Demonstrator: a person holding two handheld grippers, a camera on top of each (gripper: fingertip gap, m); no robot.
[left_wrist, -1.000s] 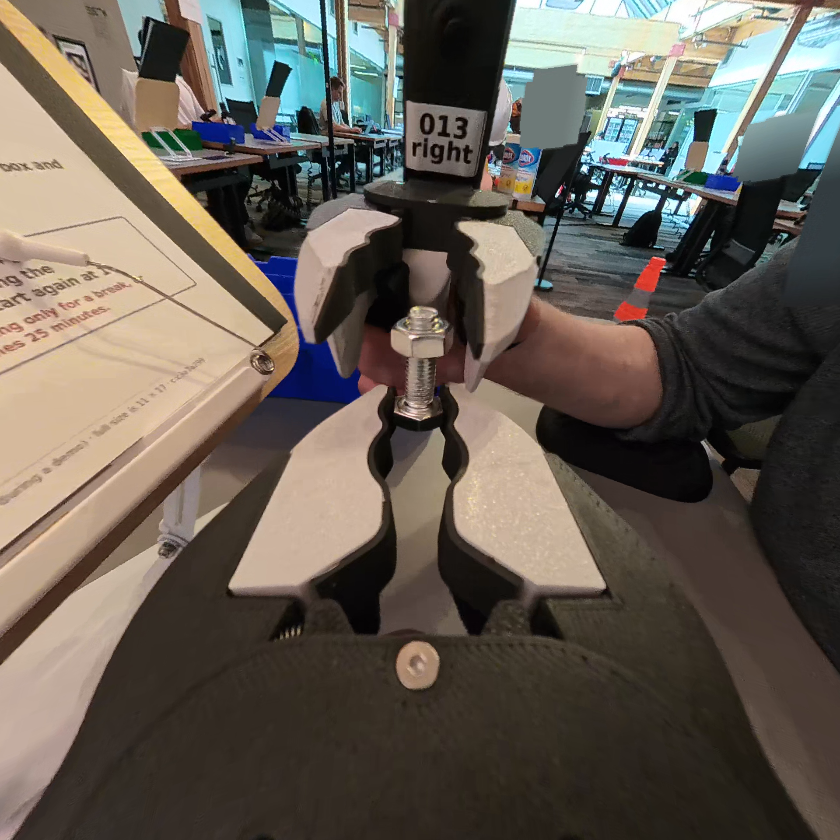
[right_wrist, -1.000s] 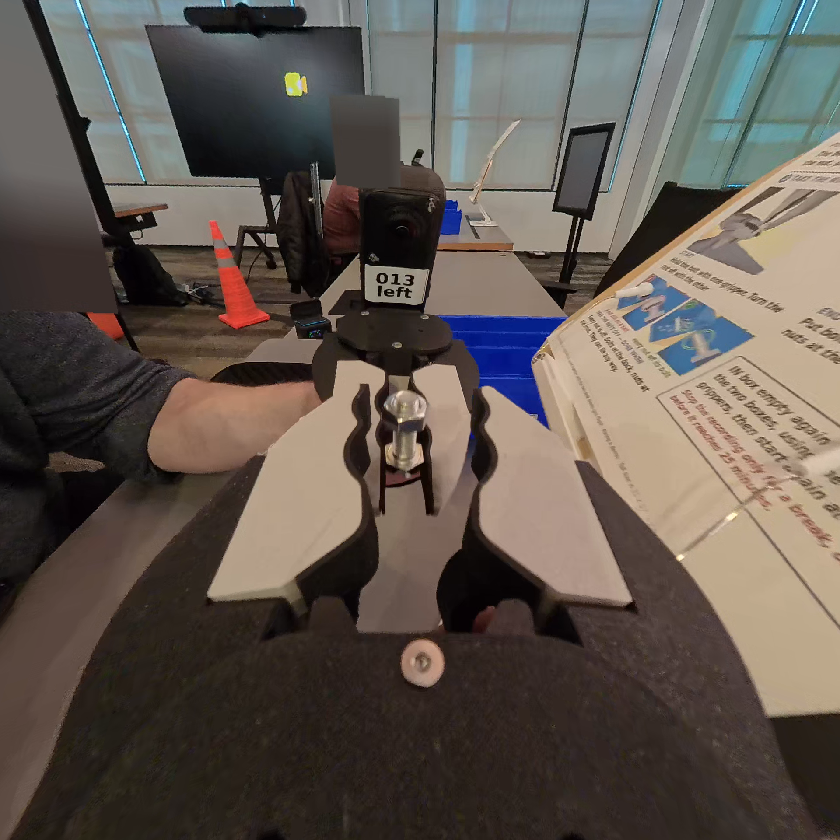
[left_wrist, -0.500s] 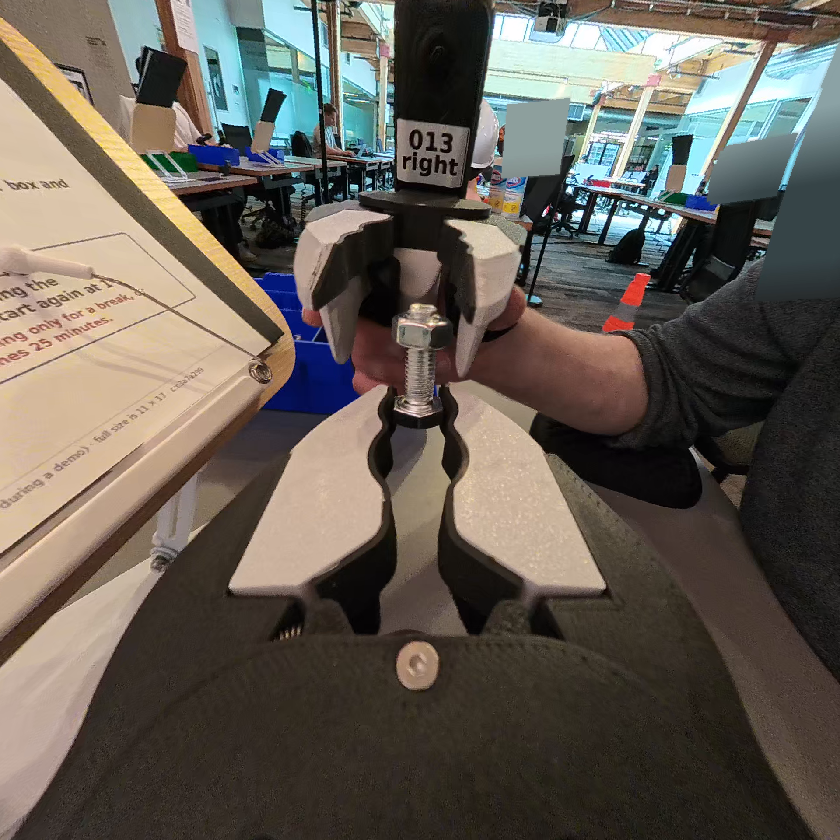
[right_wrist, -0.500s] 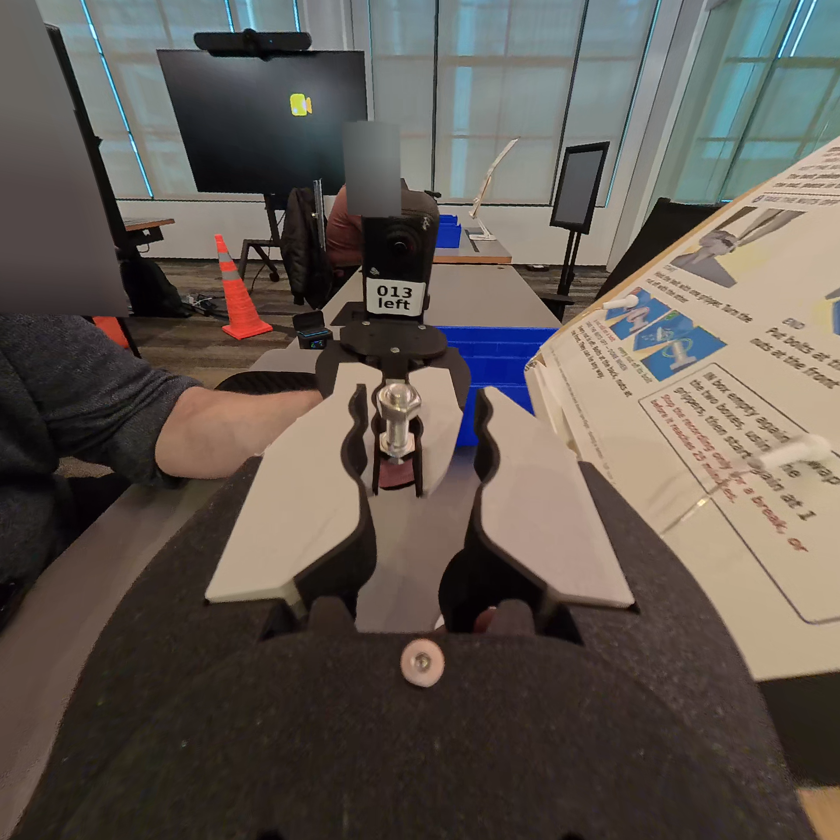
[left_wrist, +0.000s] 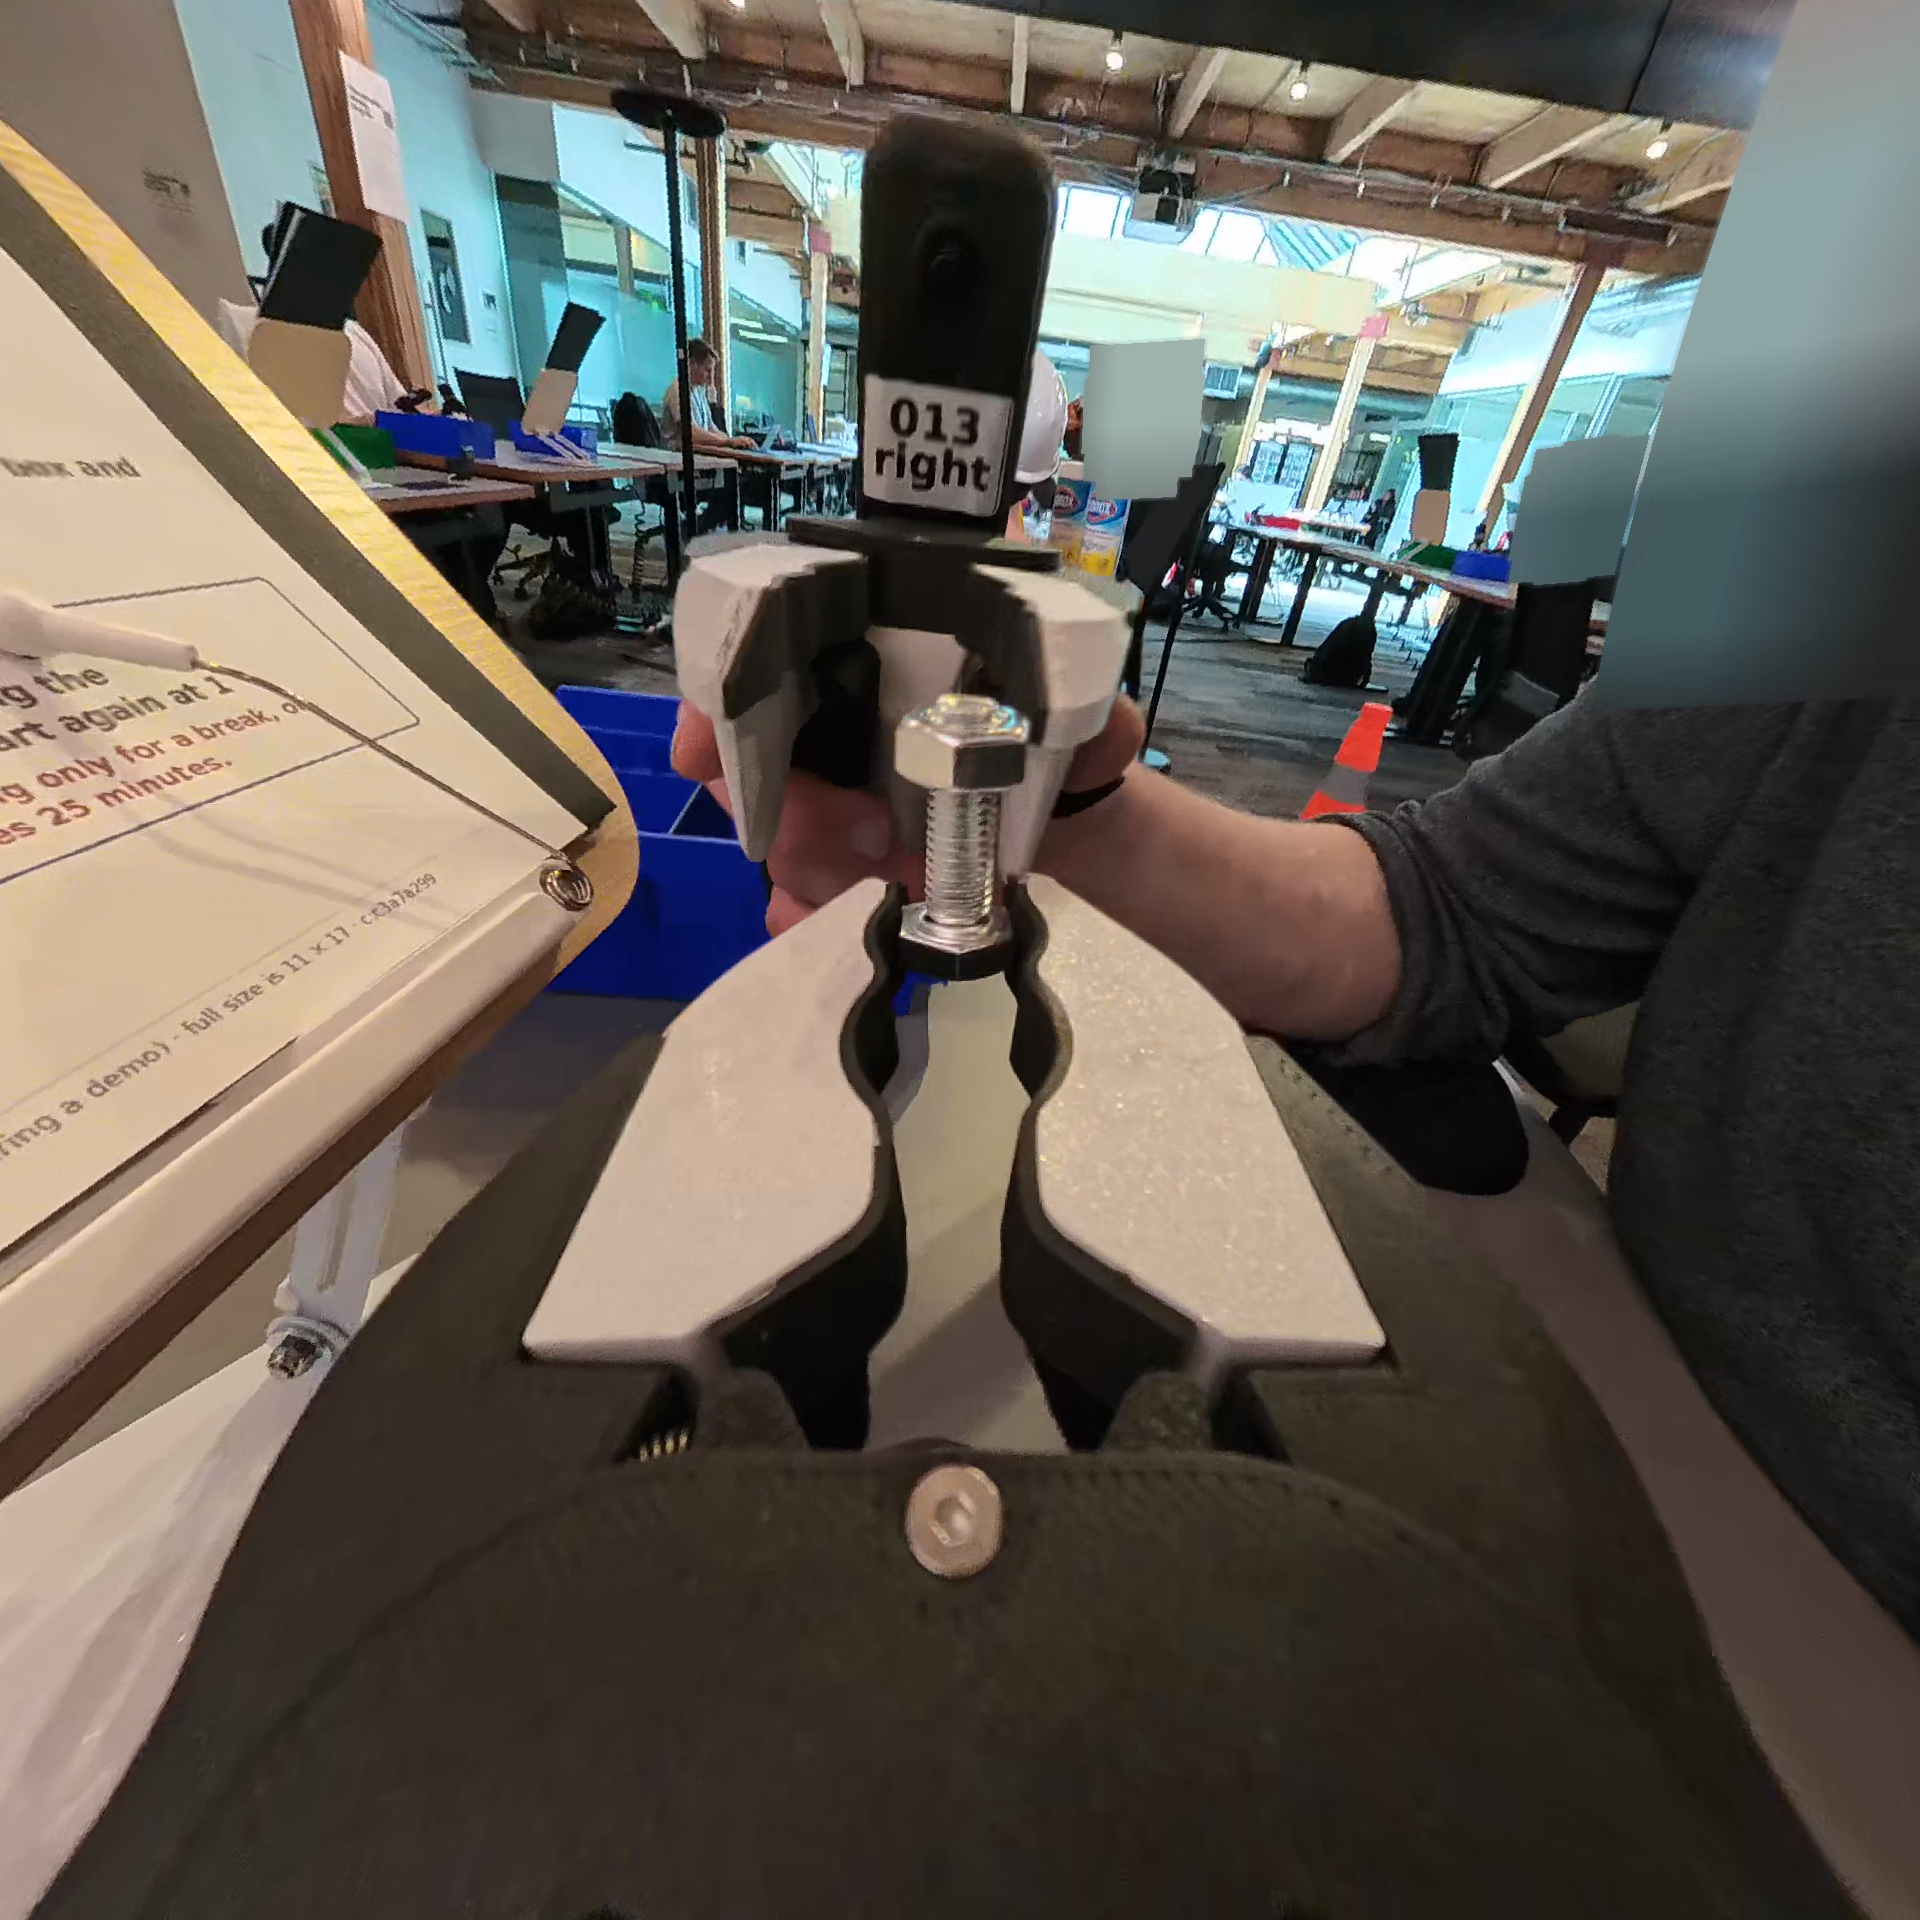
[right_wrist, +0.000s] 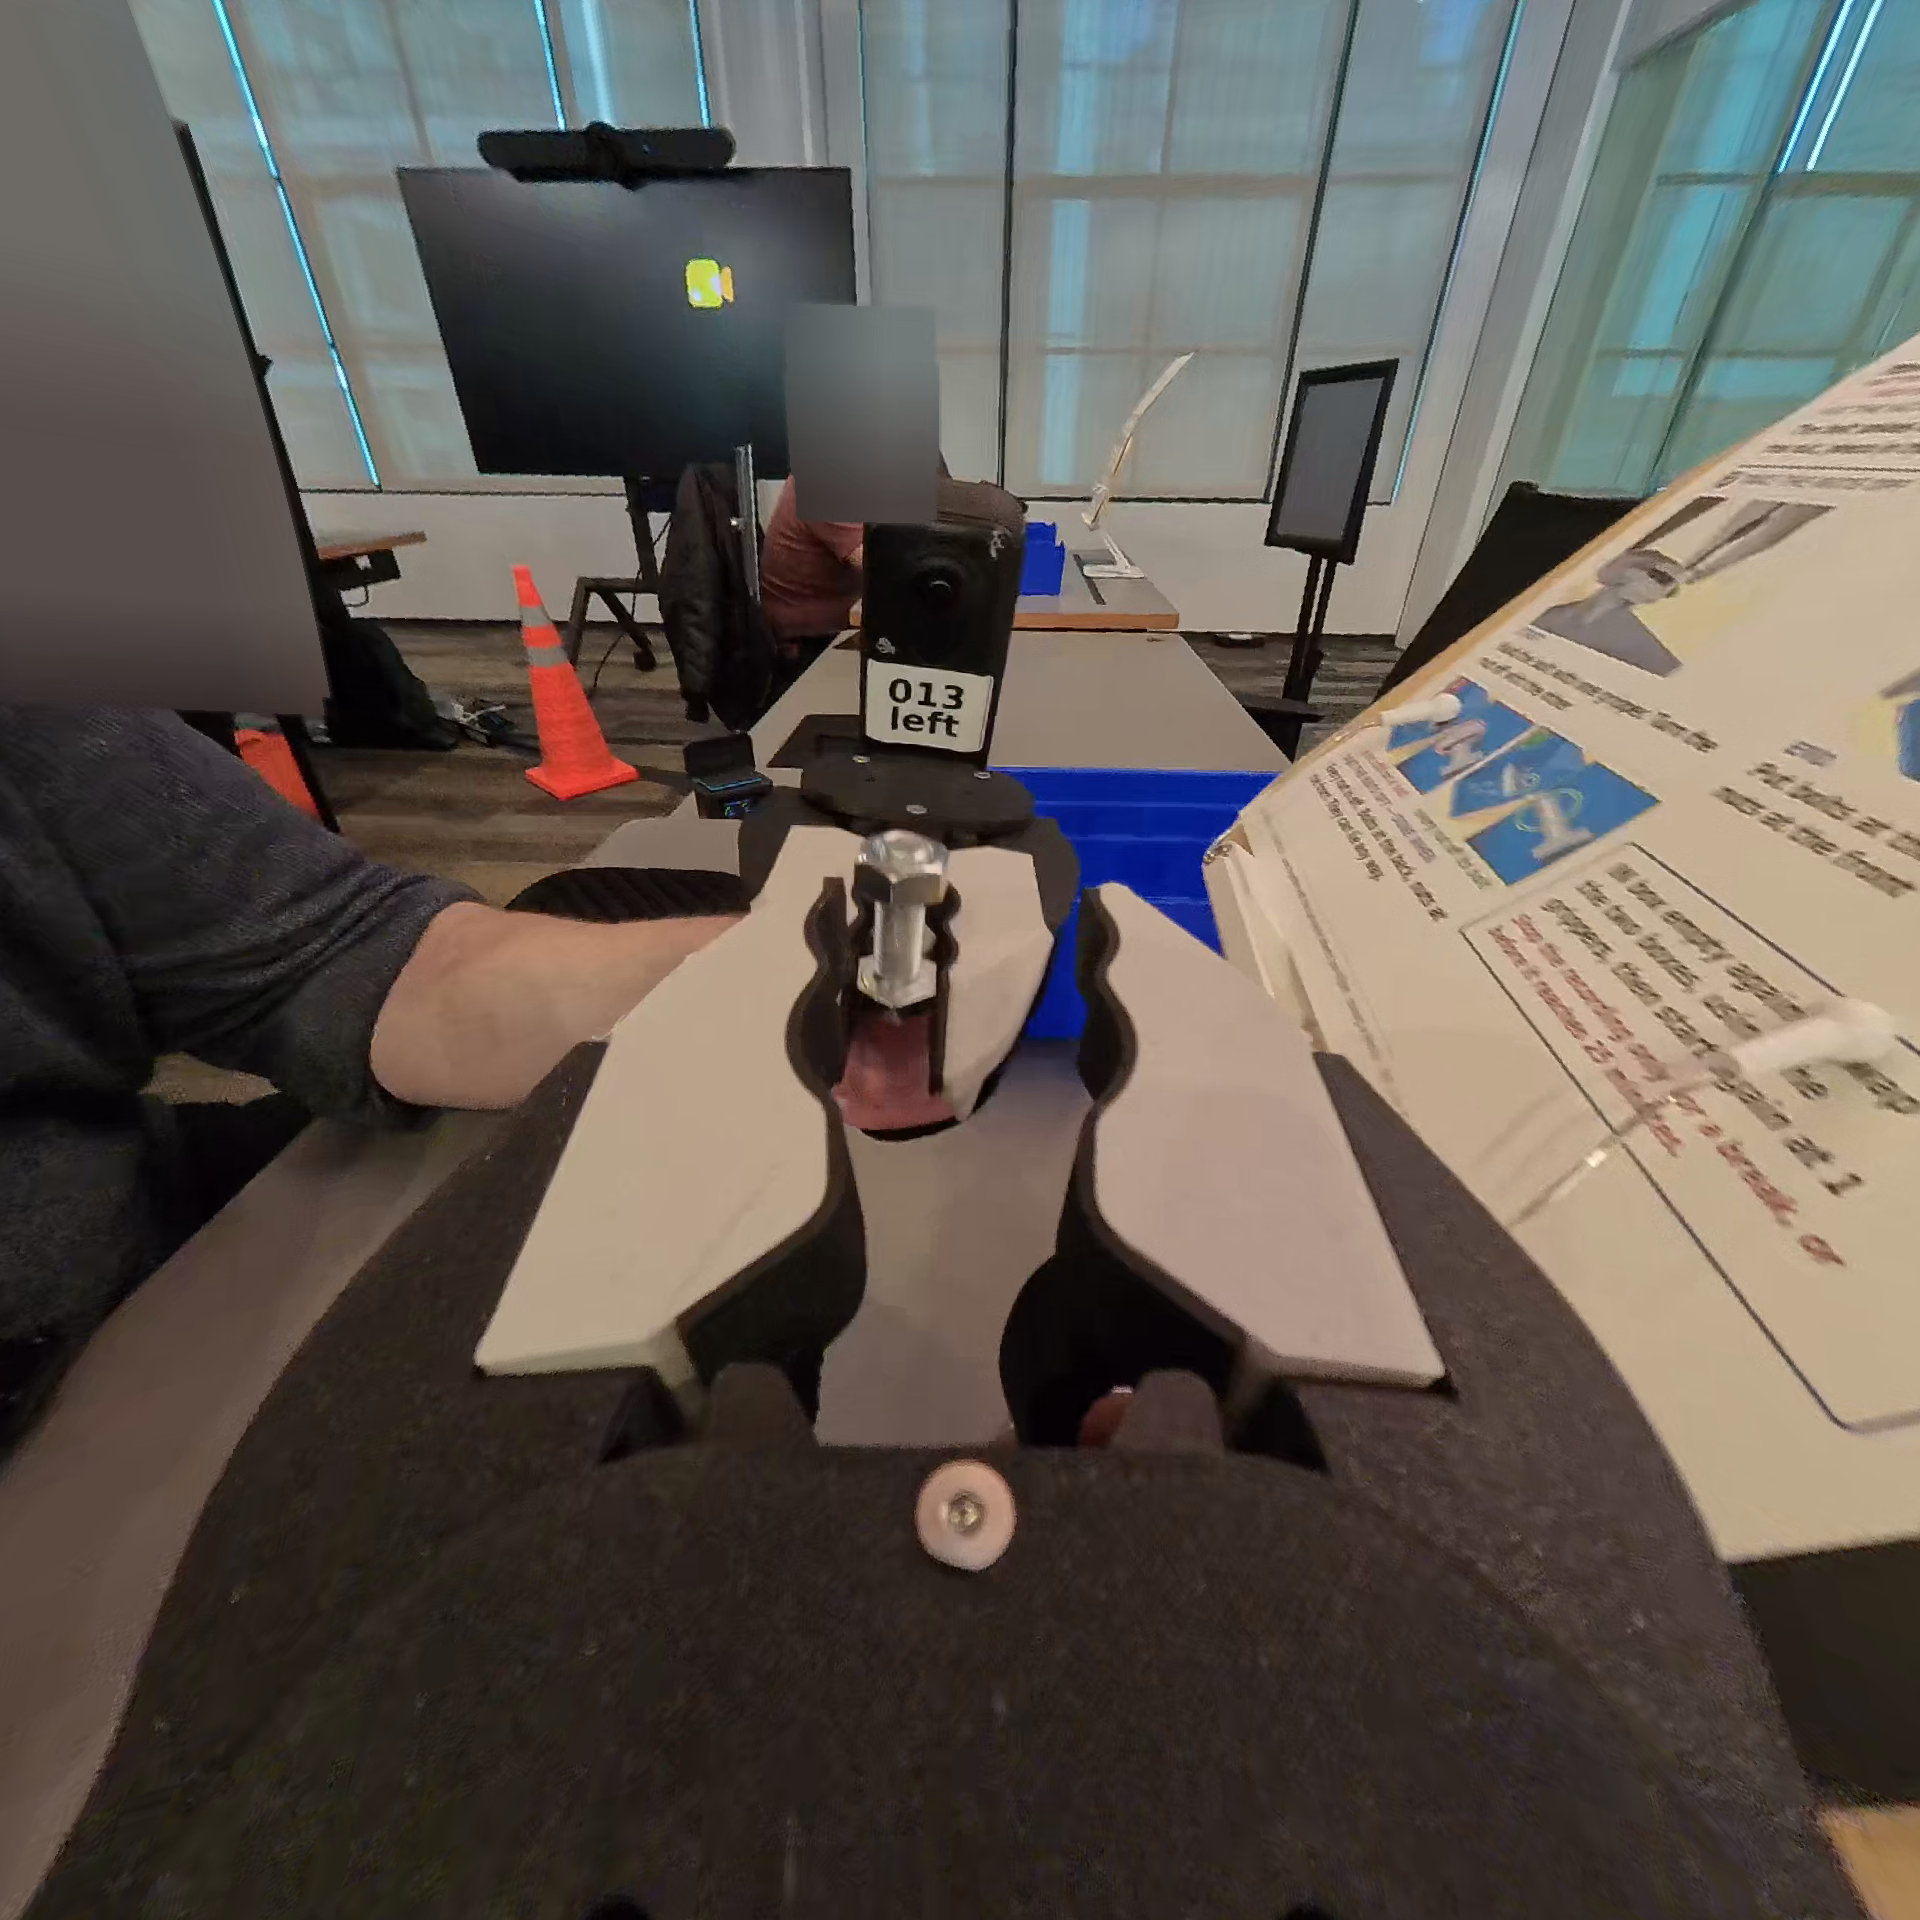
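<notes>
The left gripper (left_wrist: 953, 940) has its two fingers drawn close together, and their black inner edges pinch the hexagonal nut (left_wrist: 951, 932) at the lower end of a silver bolt (left_wrist: 961, 821). The bolt stands upright above the fingertips, threaded shaft bare between the nut and the hexagonal head (left_wrist: 963, 746) at the top. Behind that head hangs the right gripper (left_wrist: 914, 717), pointing down toward the left one, its white fingers (left_wrist: 743, 717) spread to either side of the bolt head; from this view it cannot be told for certain whether either finger touches the head, though the one on the right side of the picture sits just beside it. A hand (left_wrist: 831, 831) holds that gripper from behind, with a grey sleeve (left_wrist: 1621, 914) running off to the right. In the right wrist view the right gripper (right_wrist: 951, 935) shows its fingers well apart, with an open gap on each side of the bolt (right_wrist: 898, 930), which stands in the far-off left gripper's grip. The bolt lies between the right gripper's tips without being pressed by them. A blue bin (right_wrist: 1132, 831) sits on the grey table (right_wrist: 1101, 707) behind, and a slanted instruction board (right_wrist: 1621, 935) stands just to the right. An orange cone (right_wrist: 561, 696) stands on the floor farther back, to the left.
</notes>
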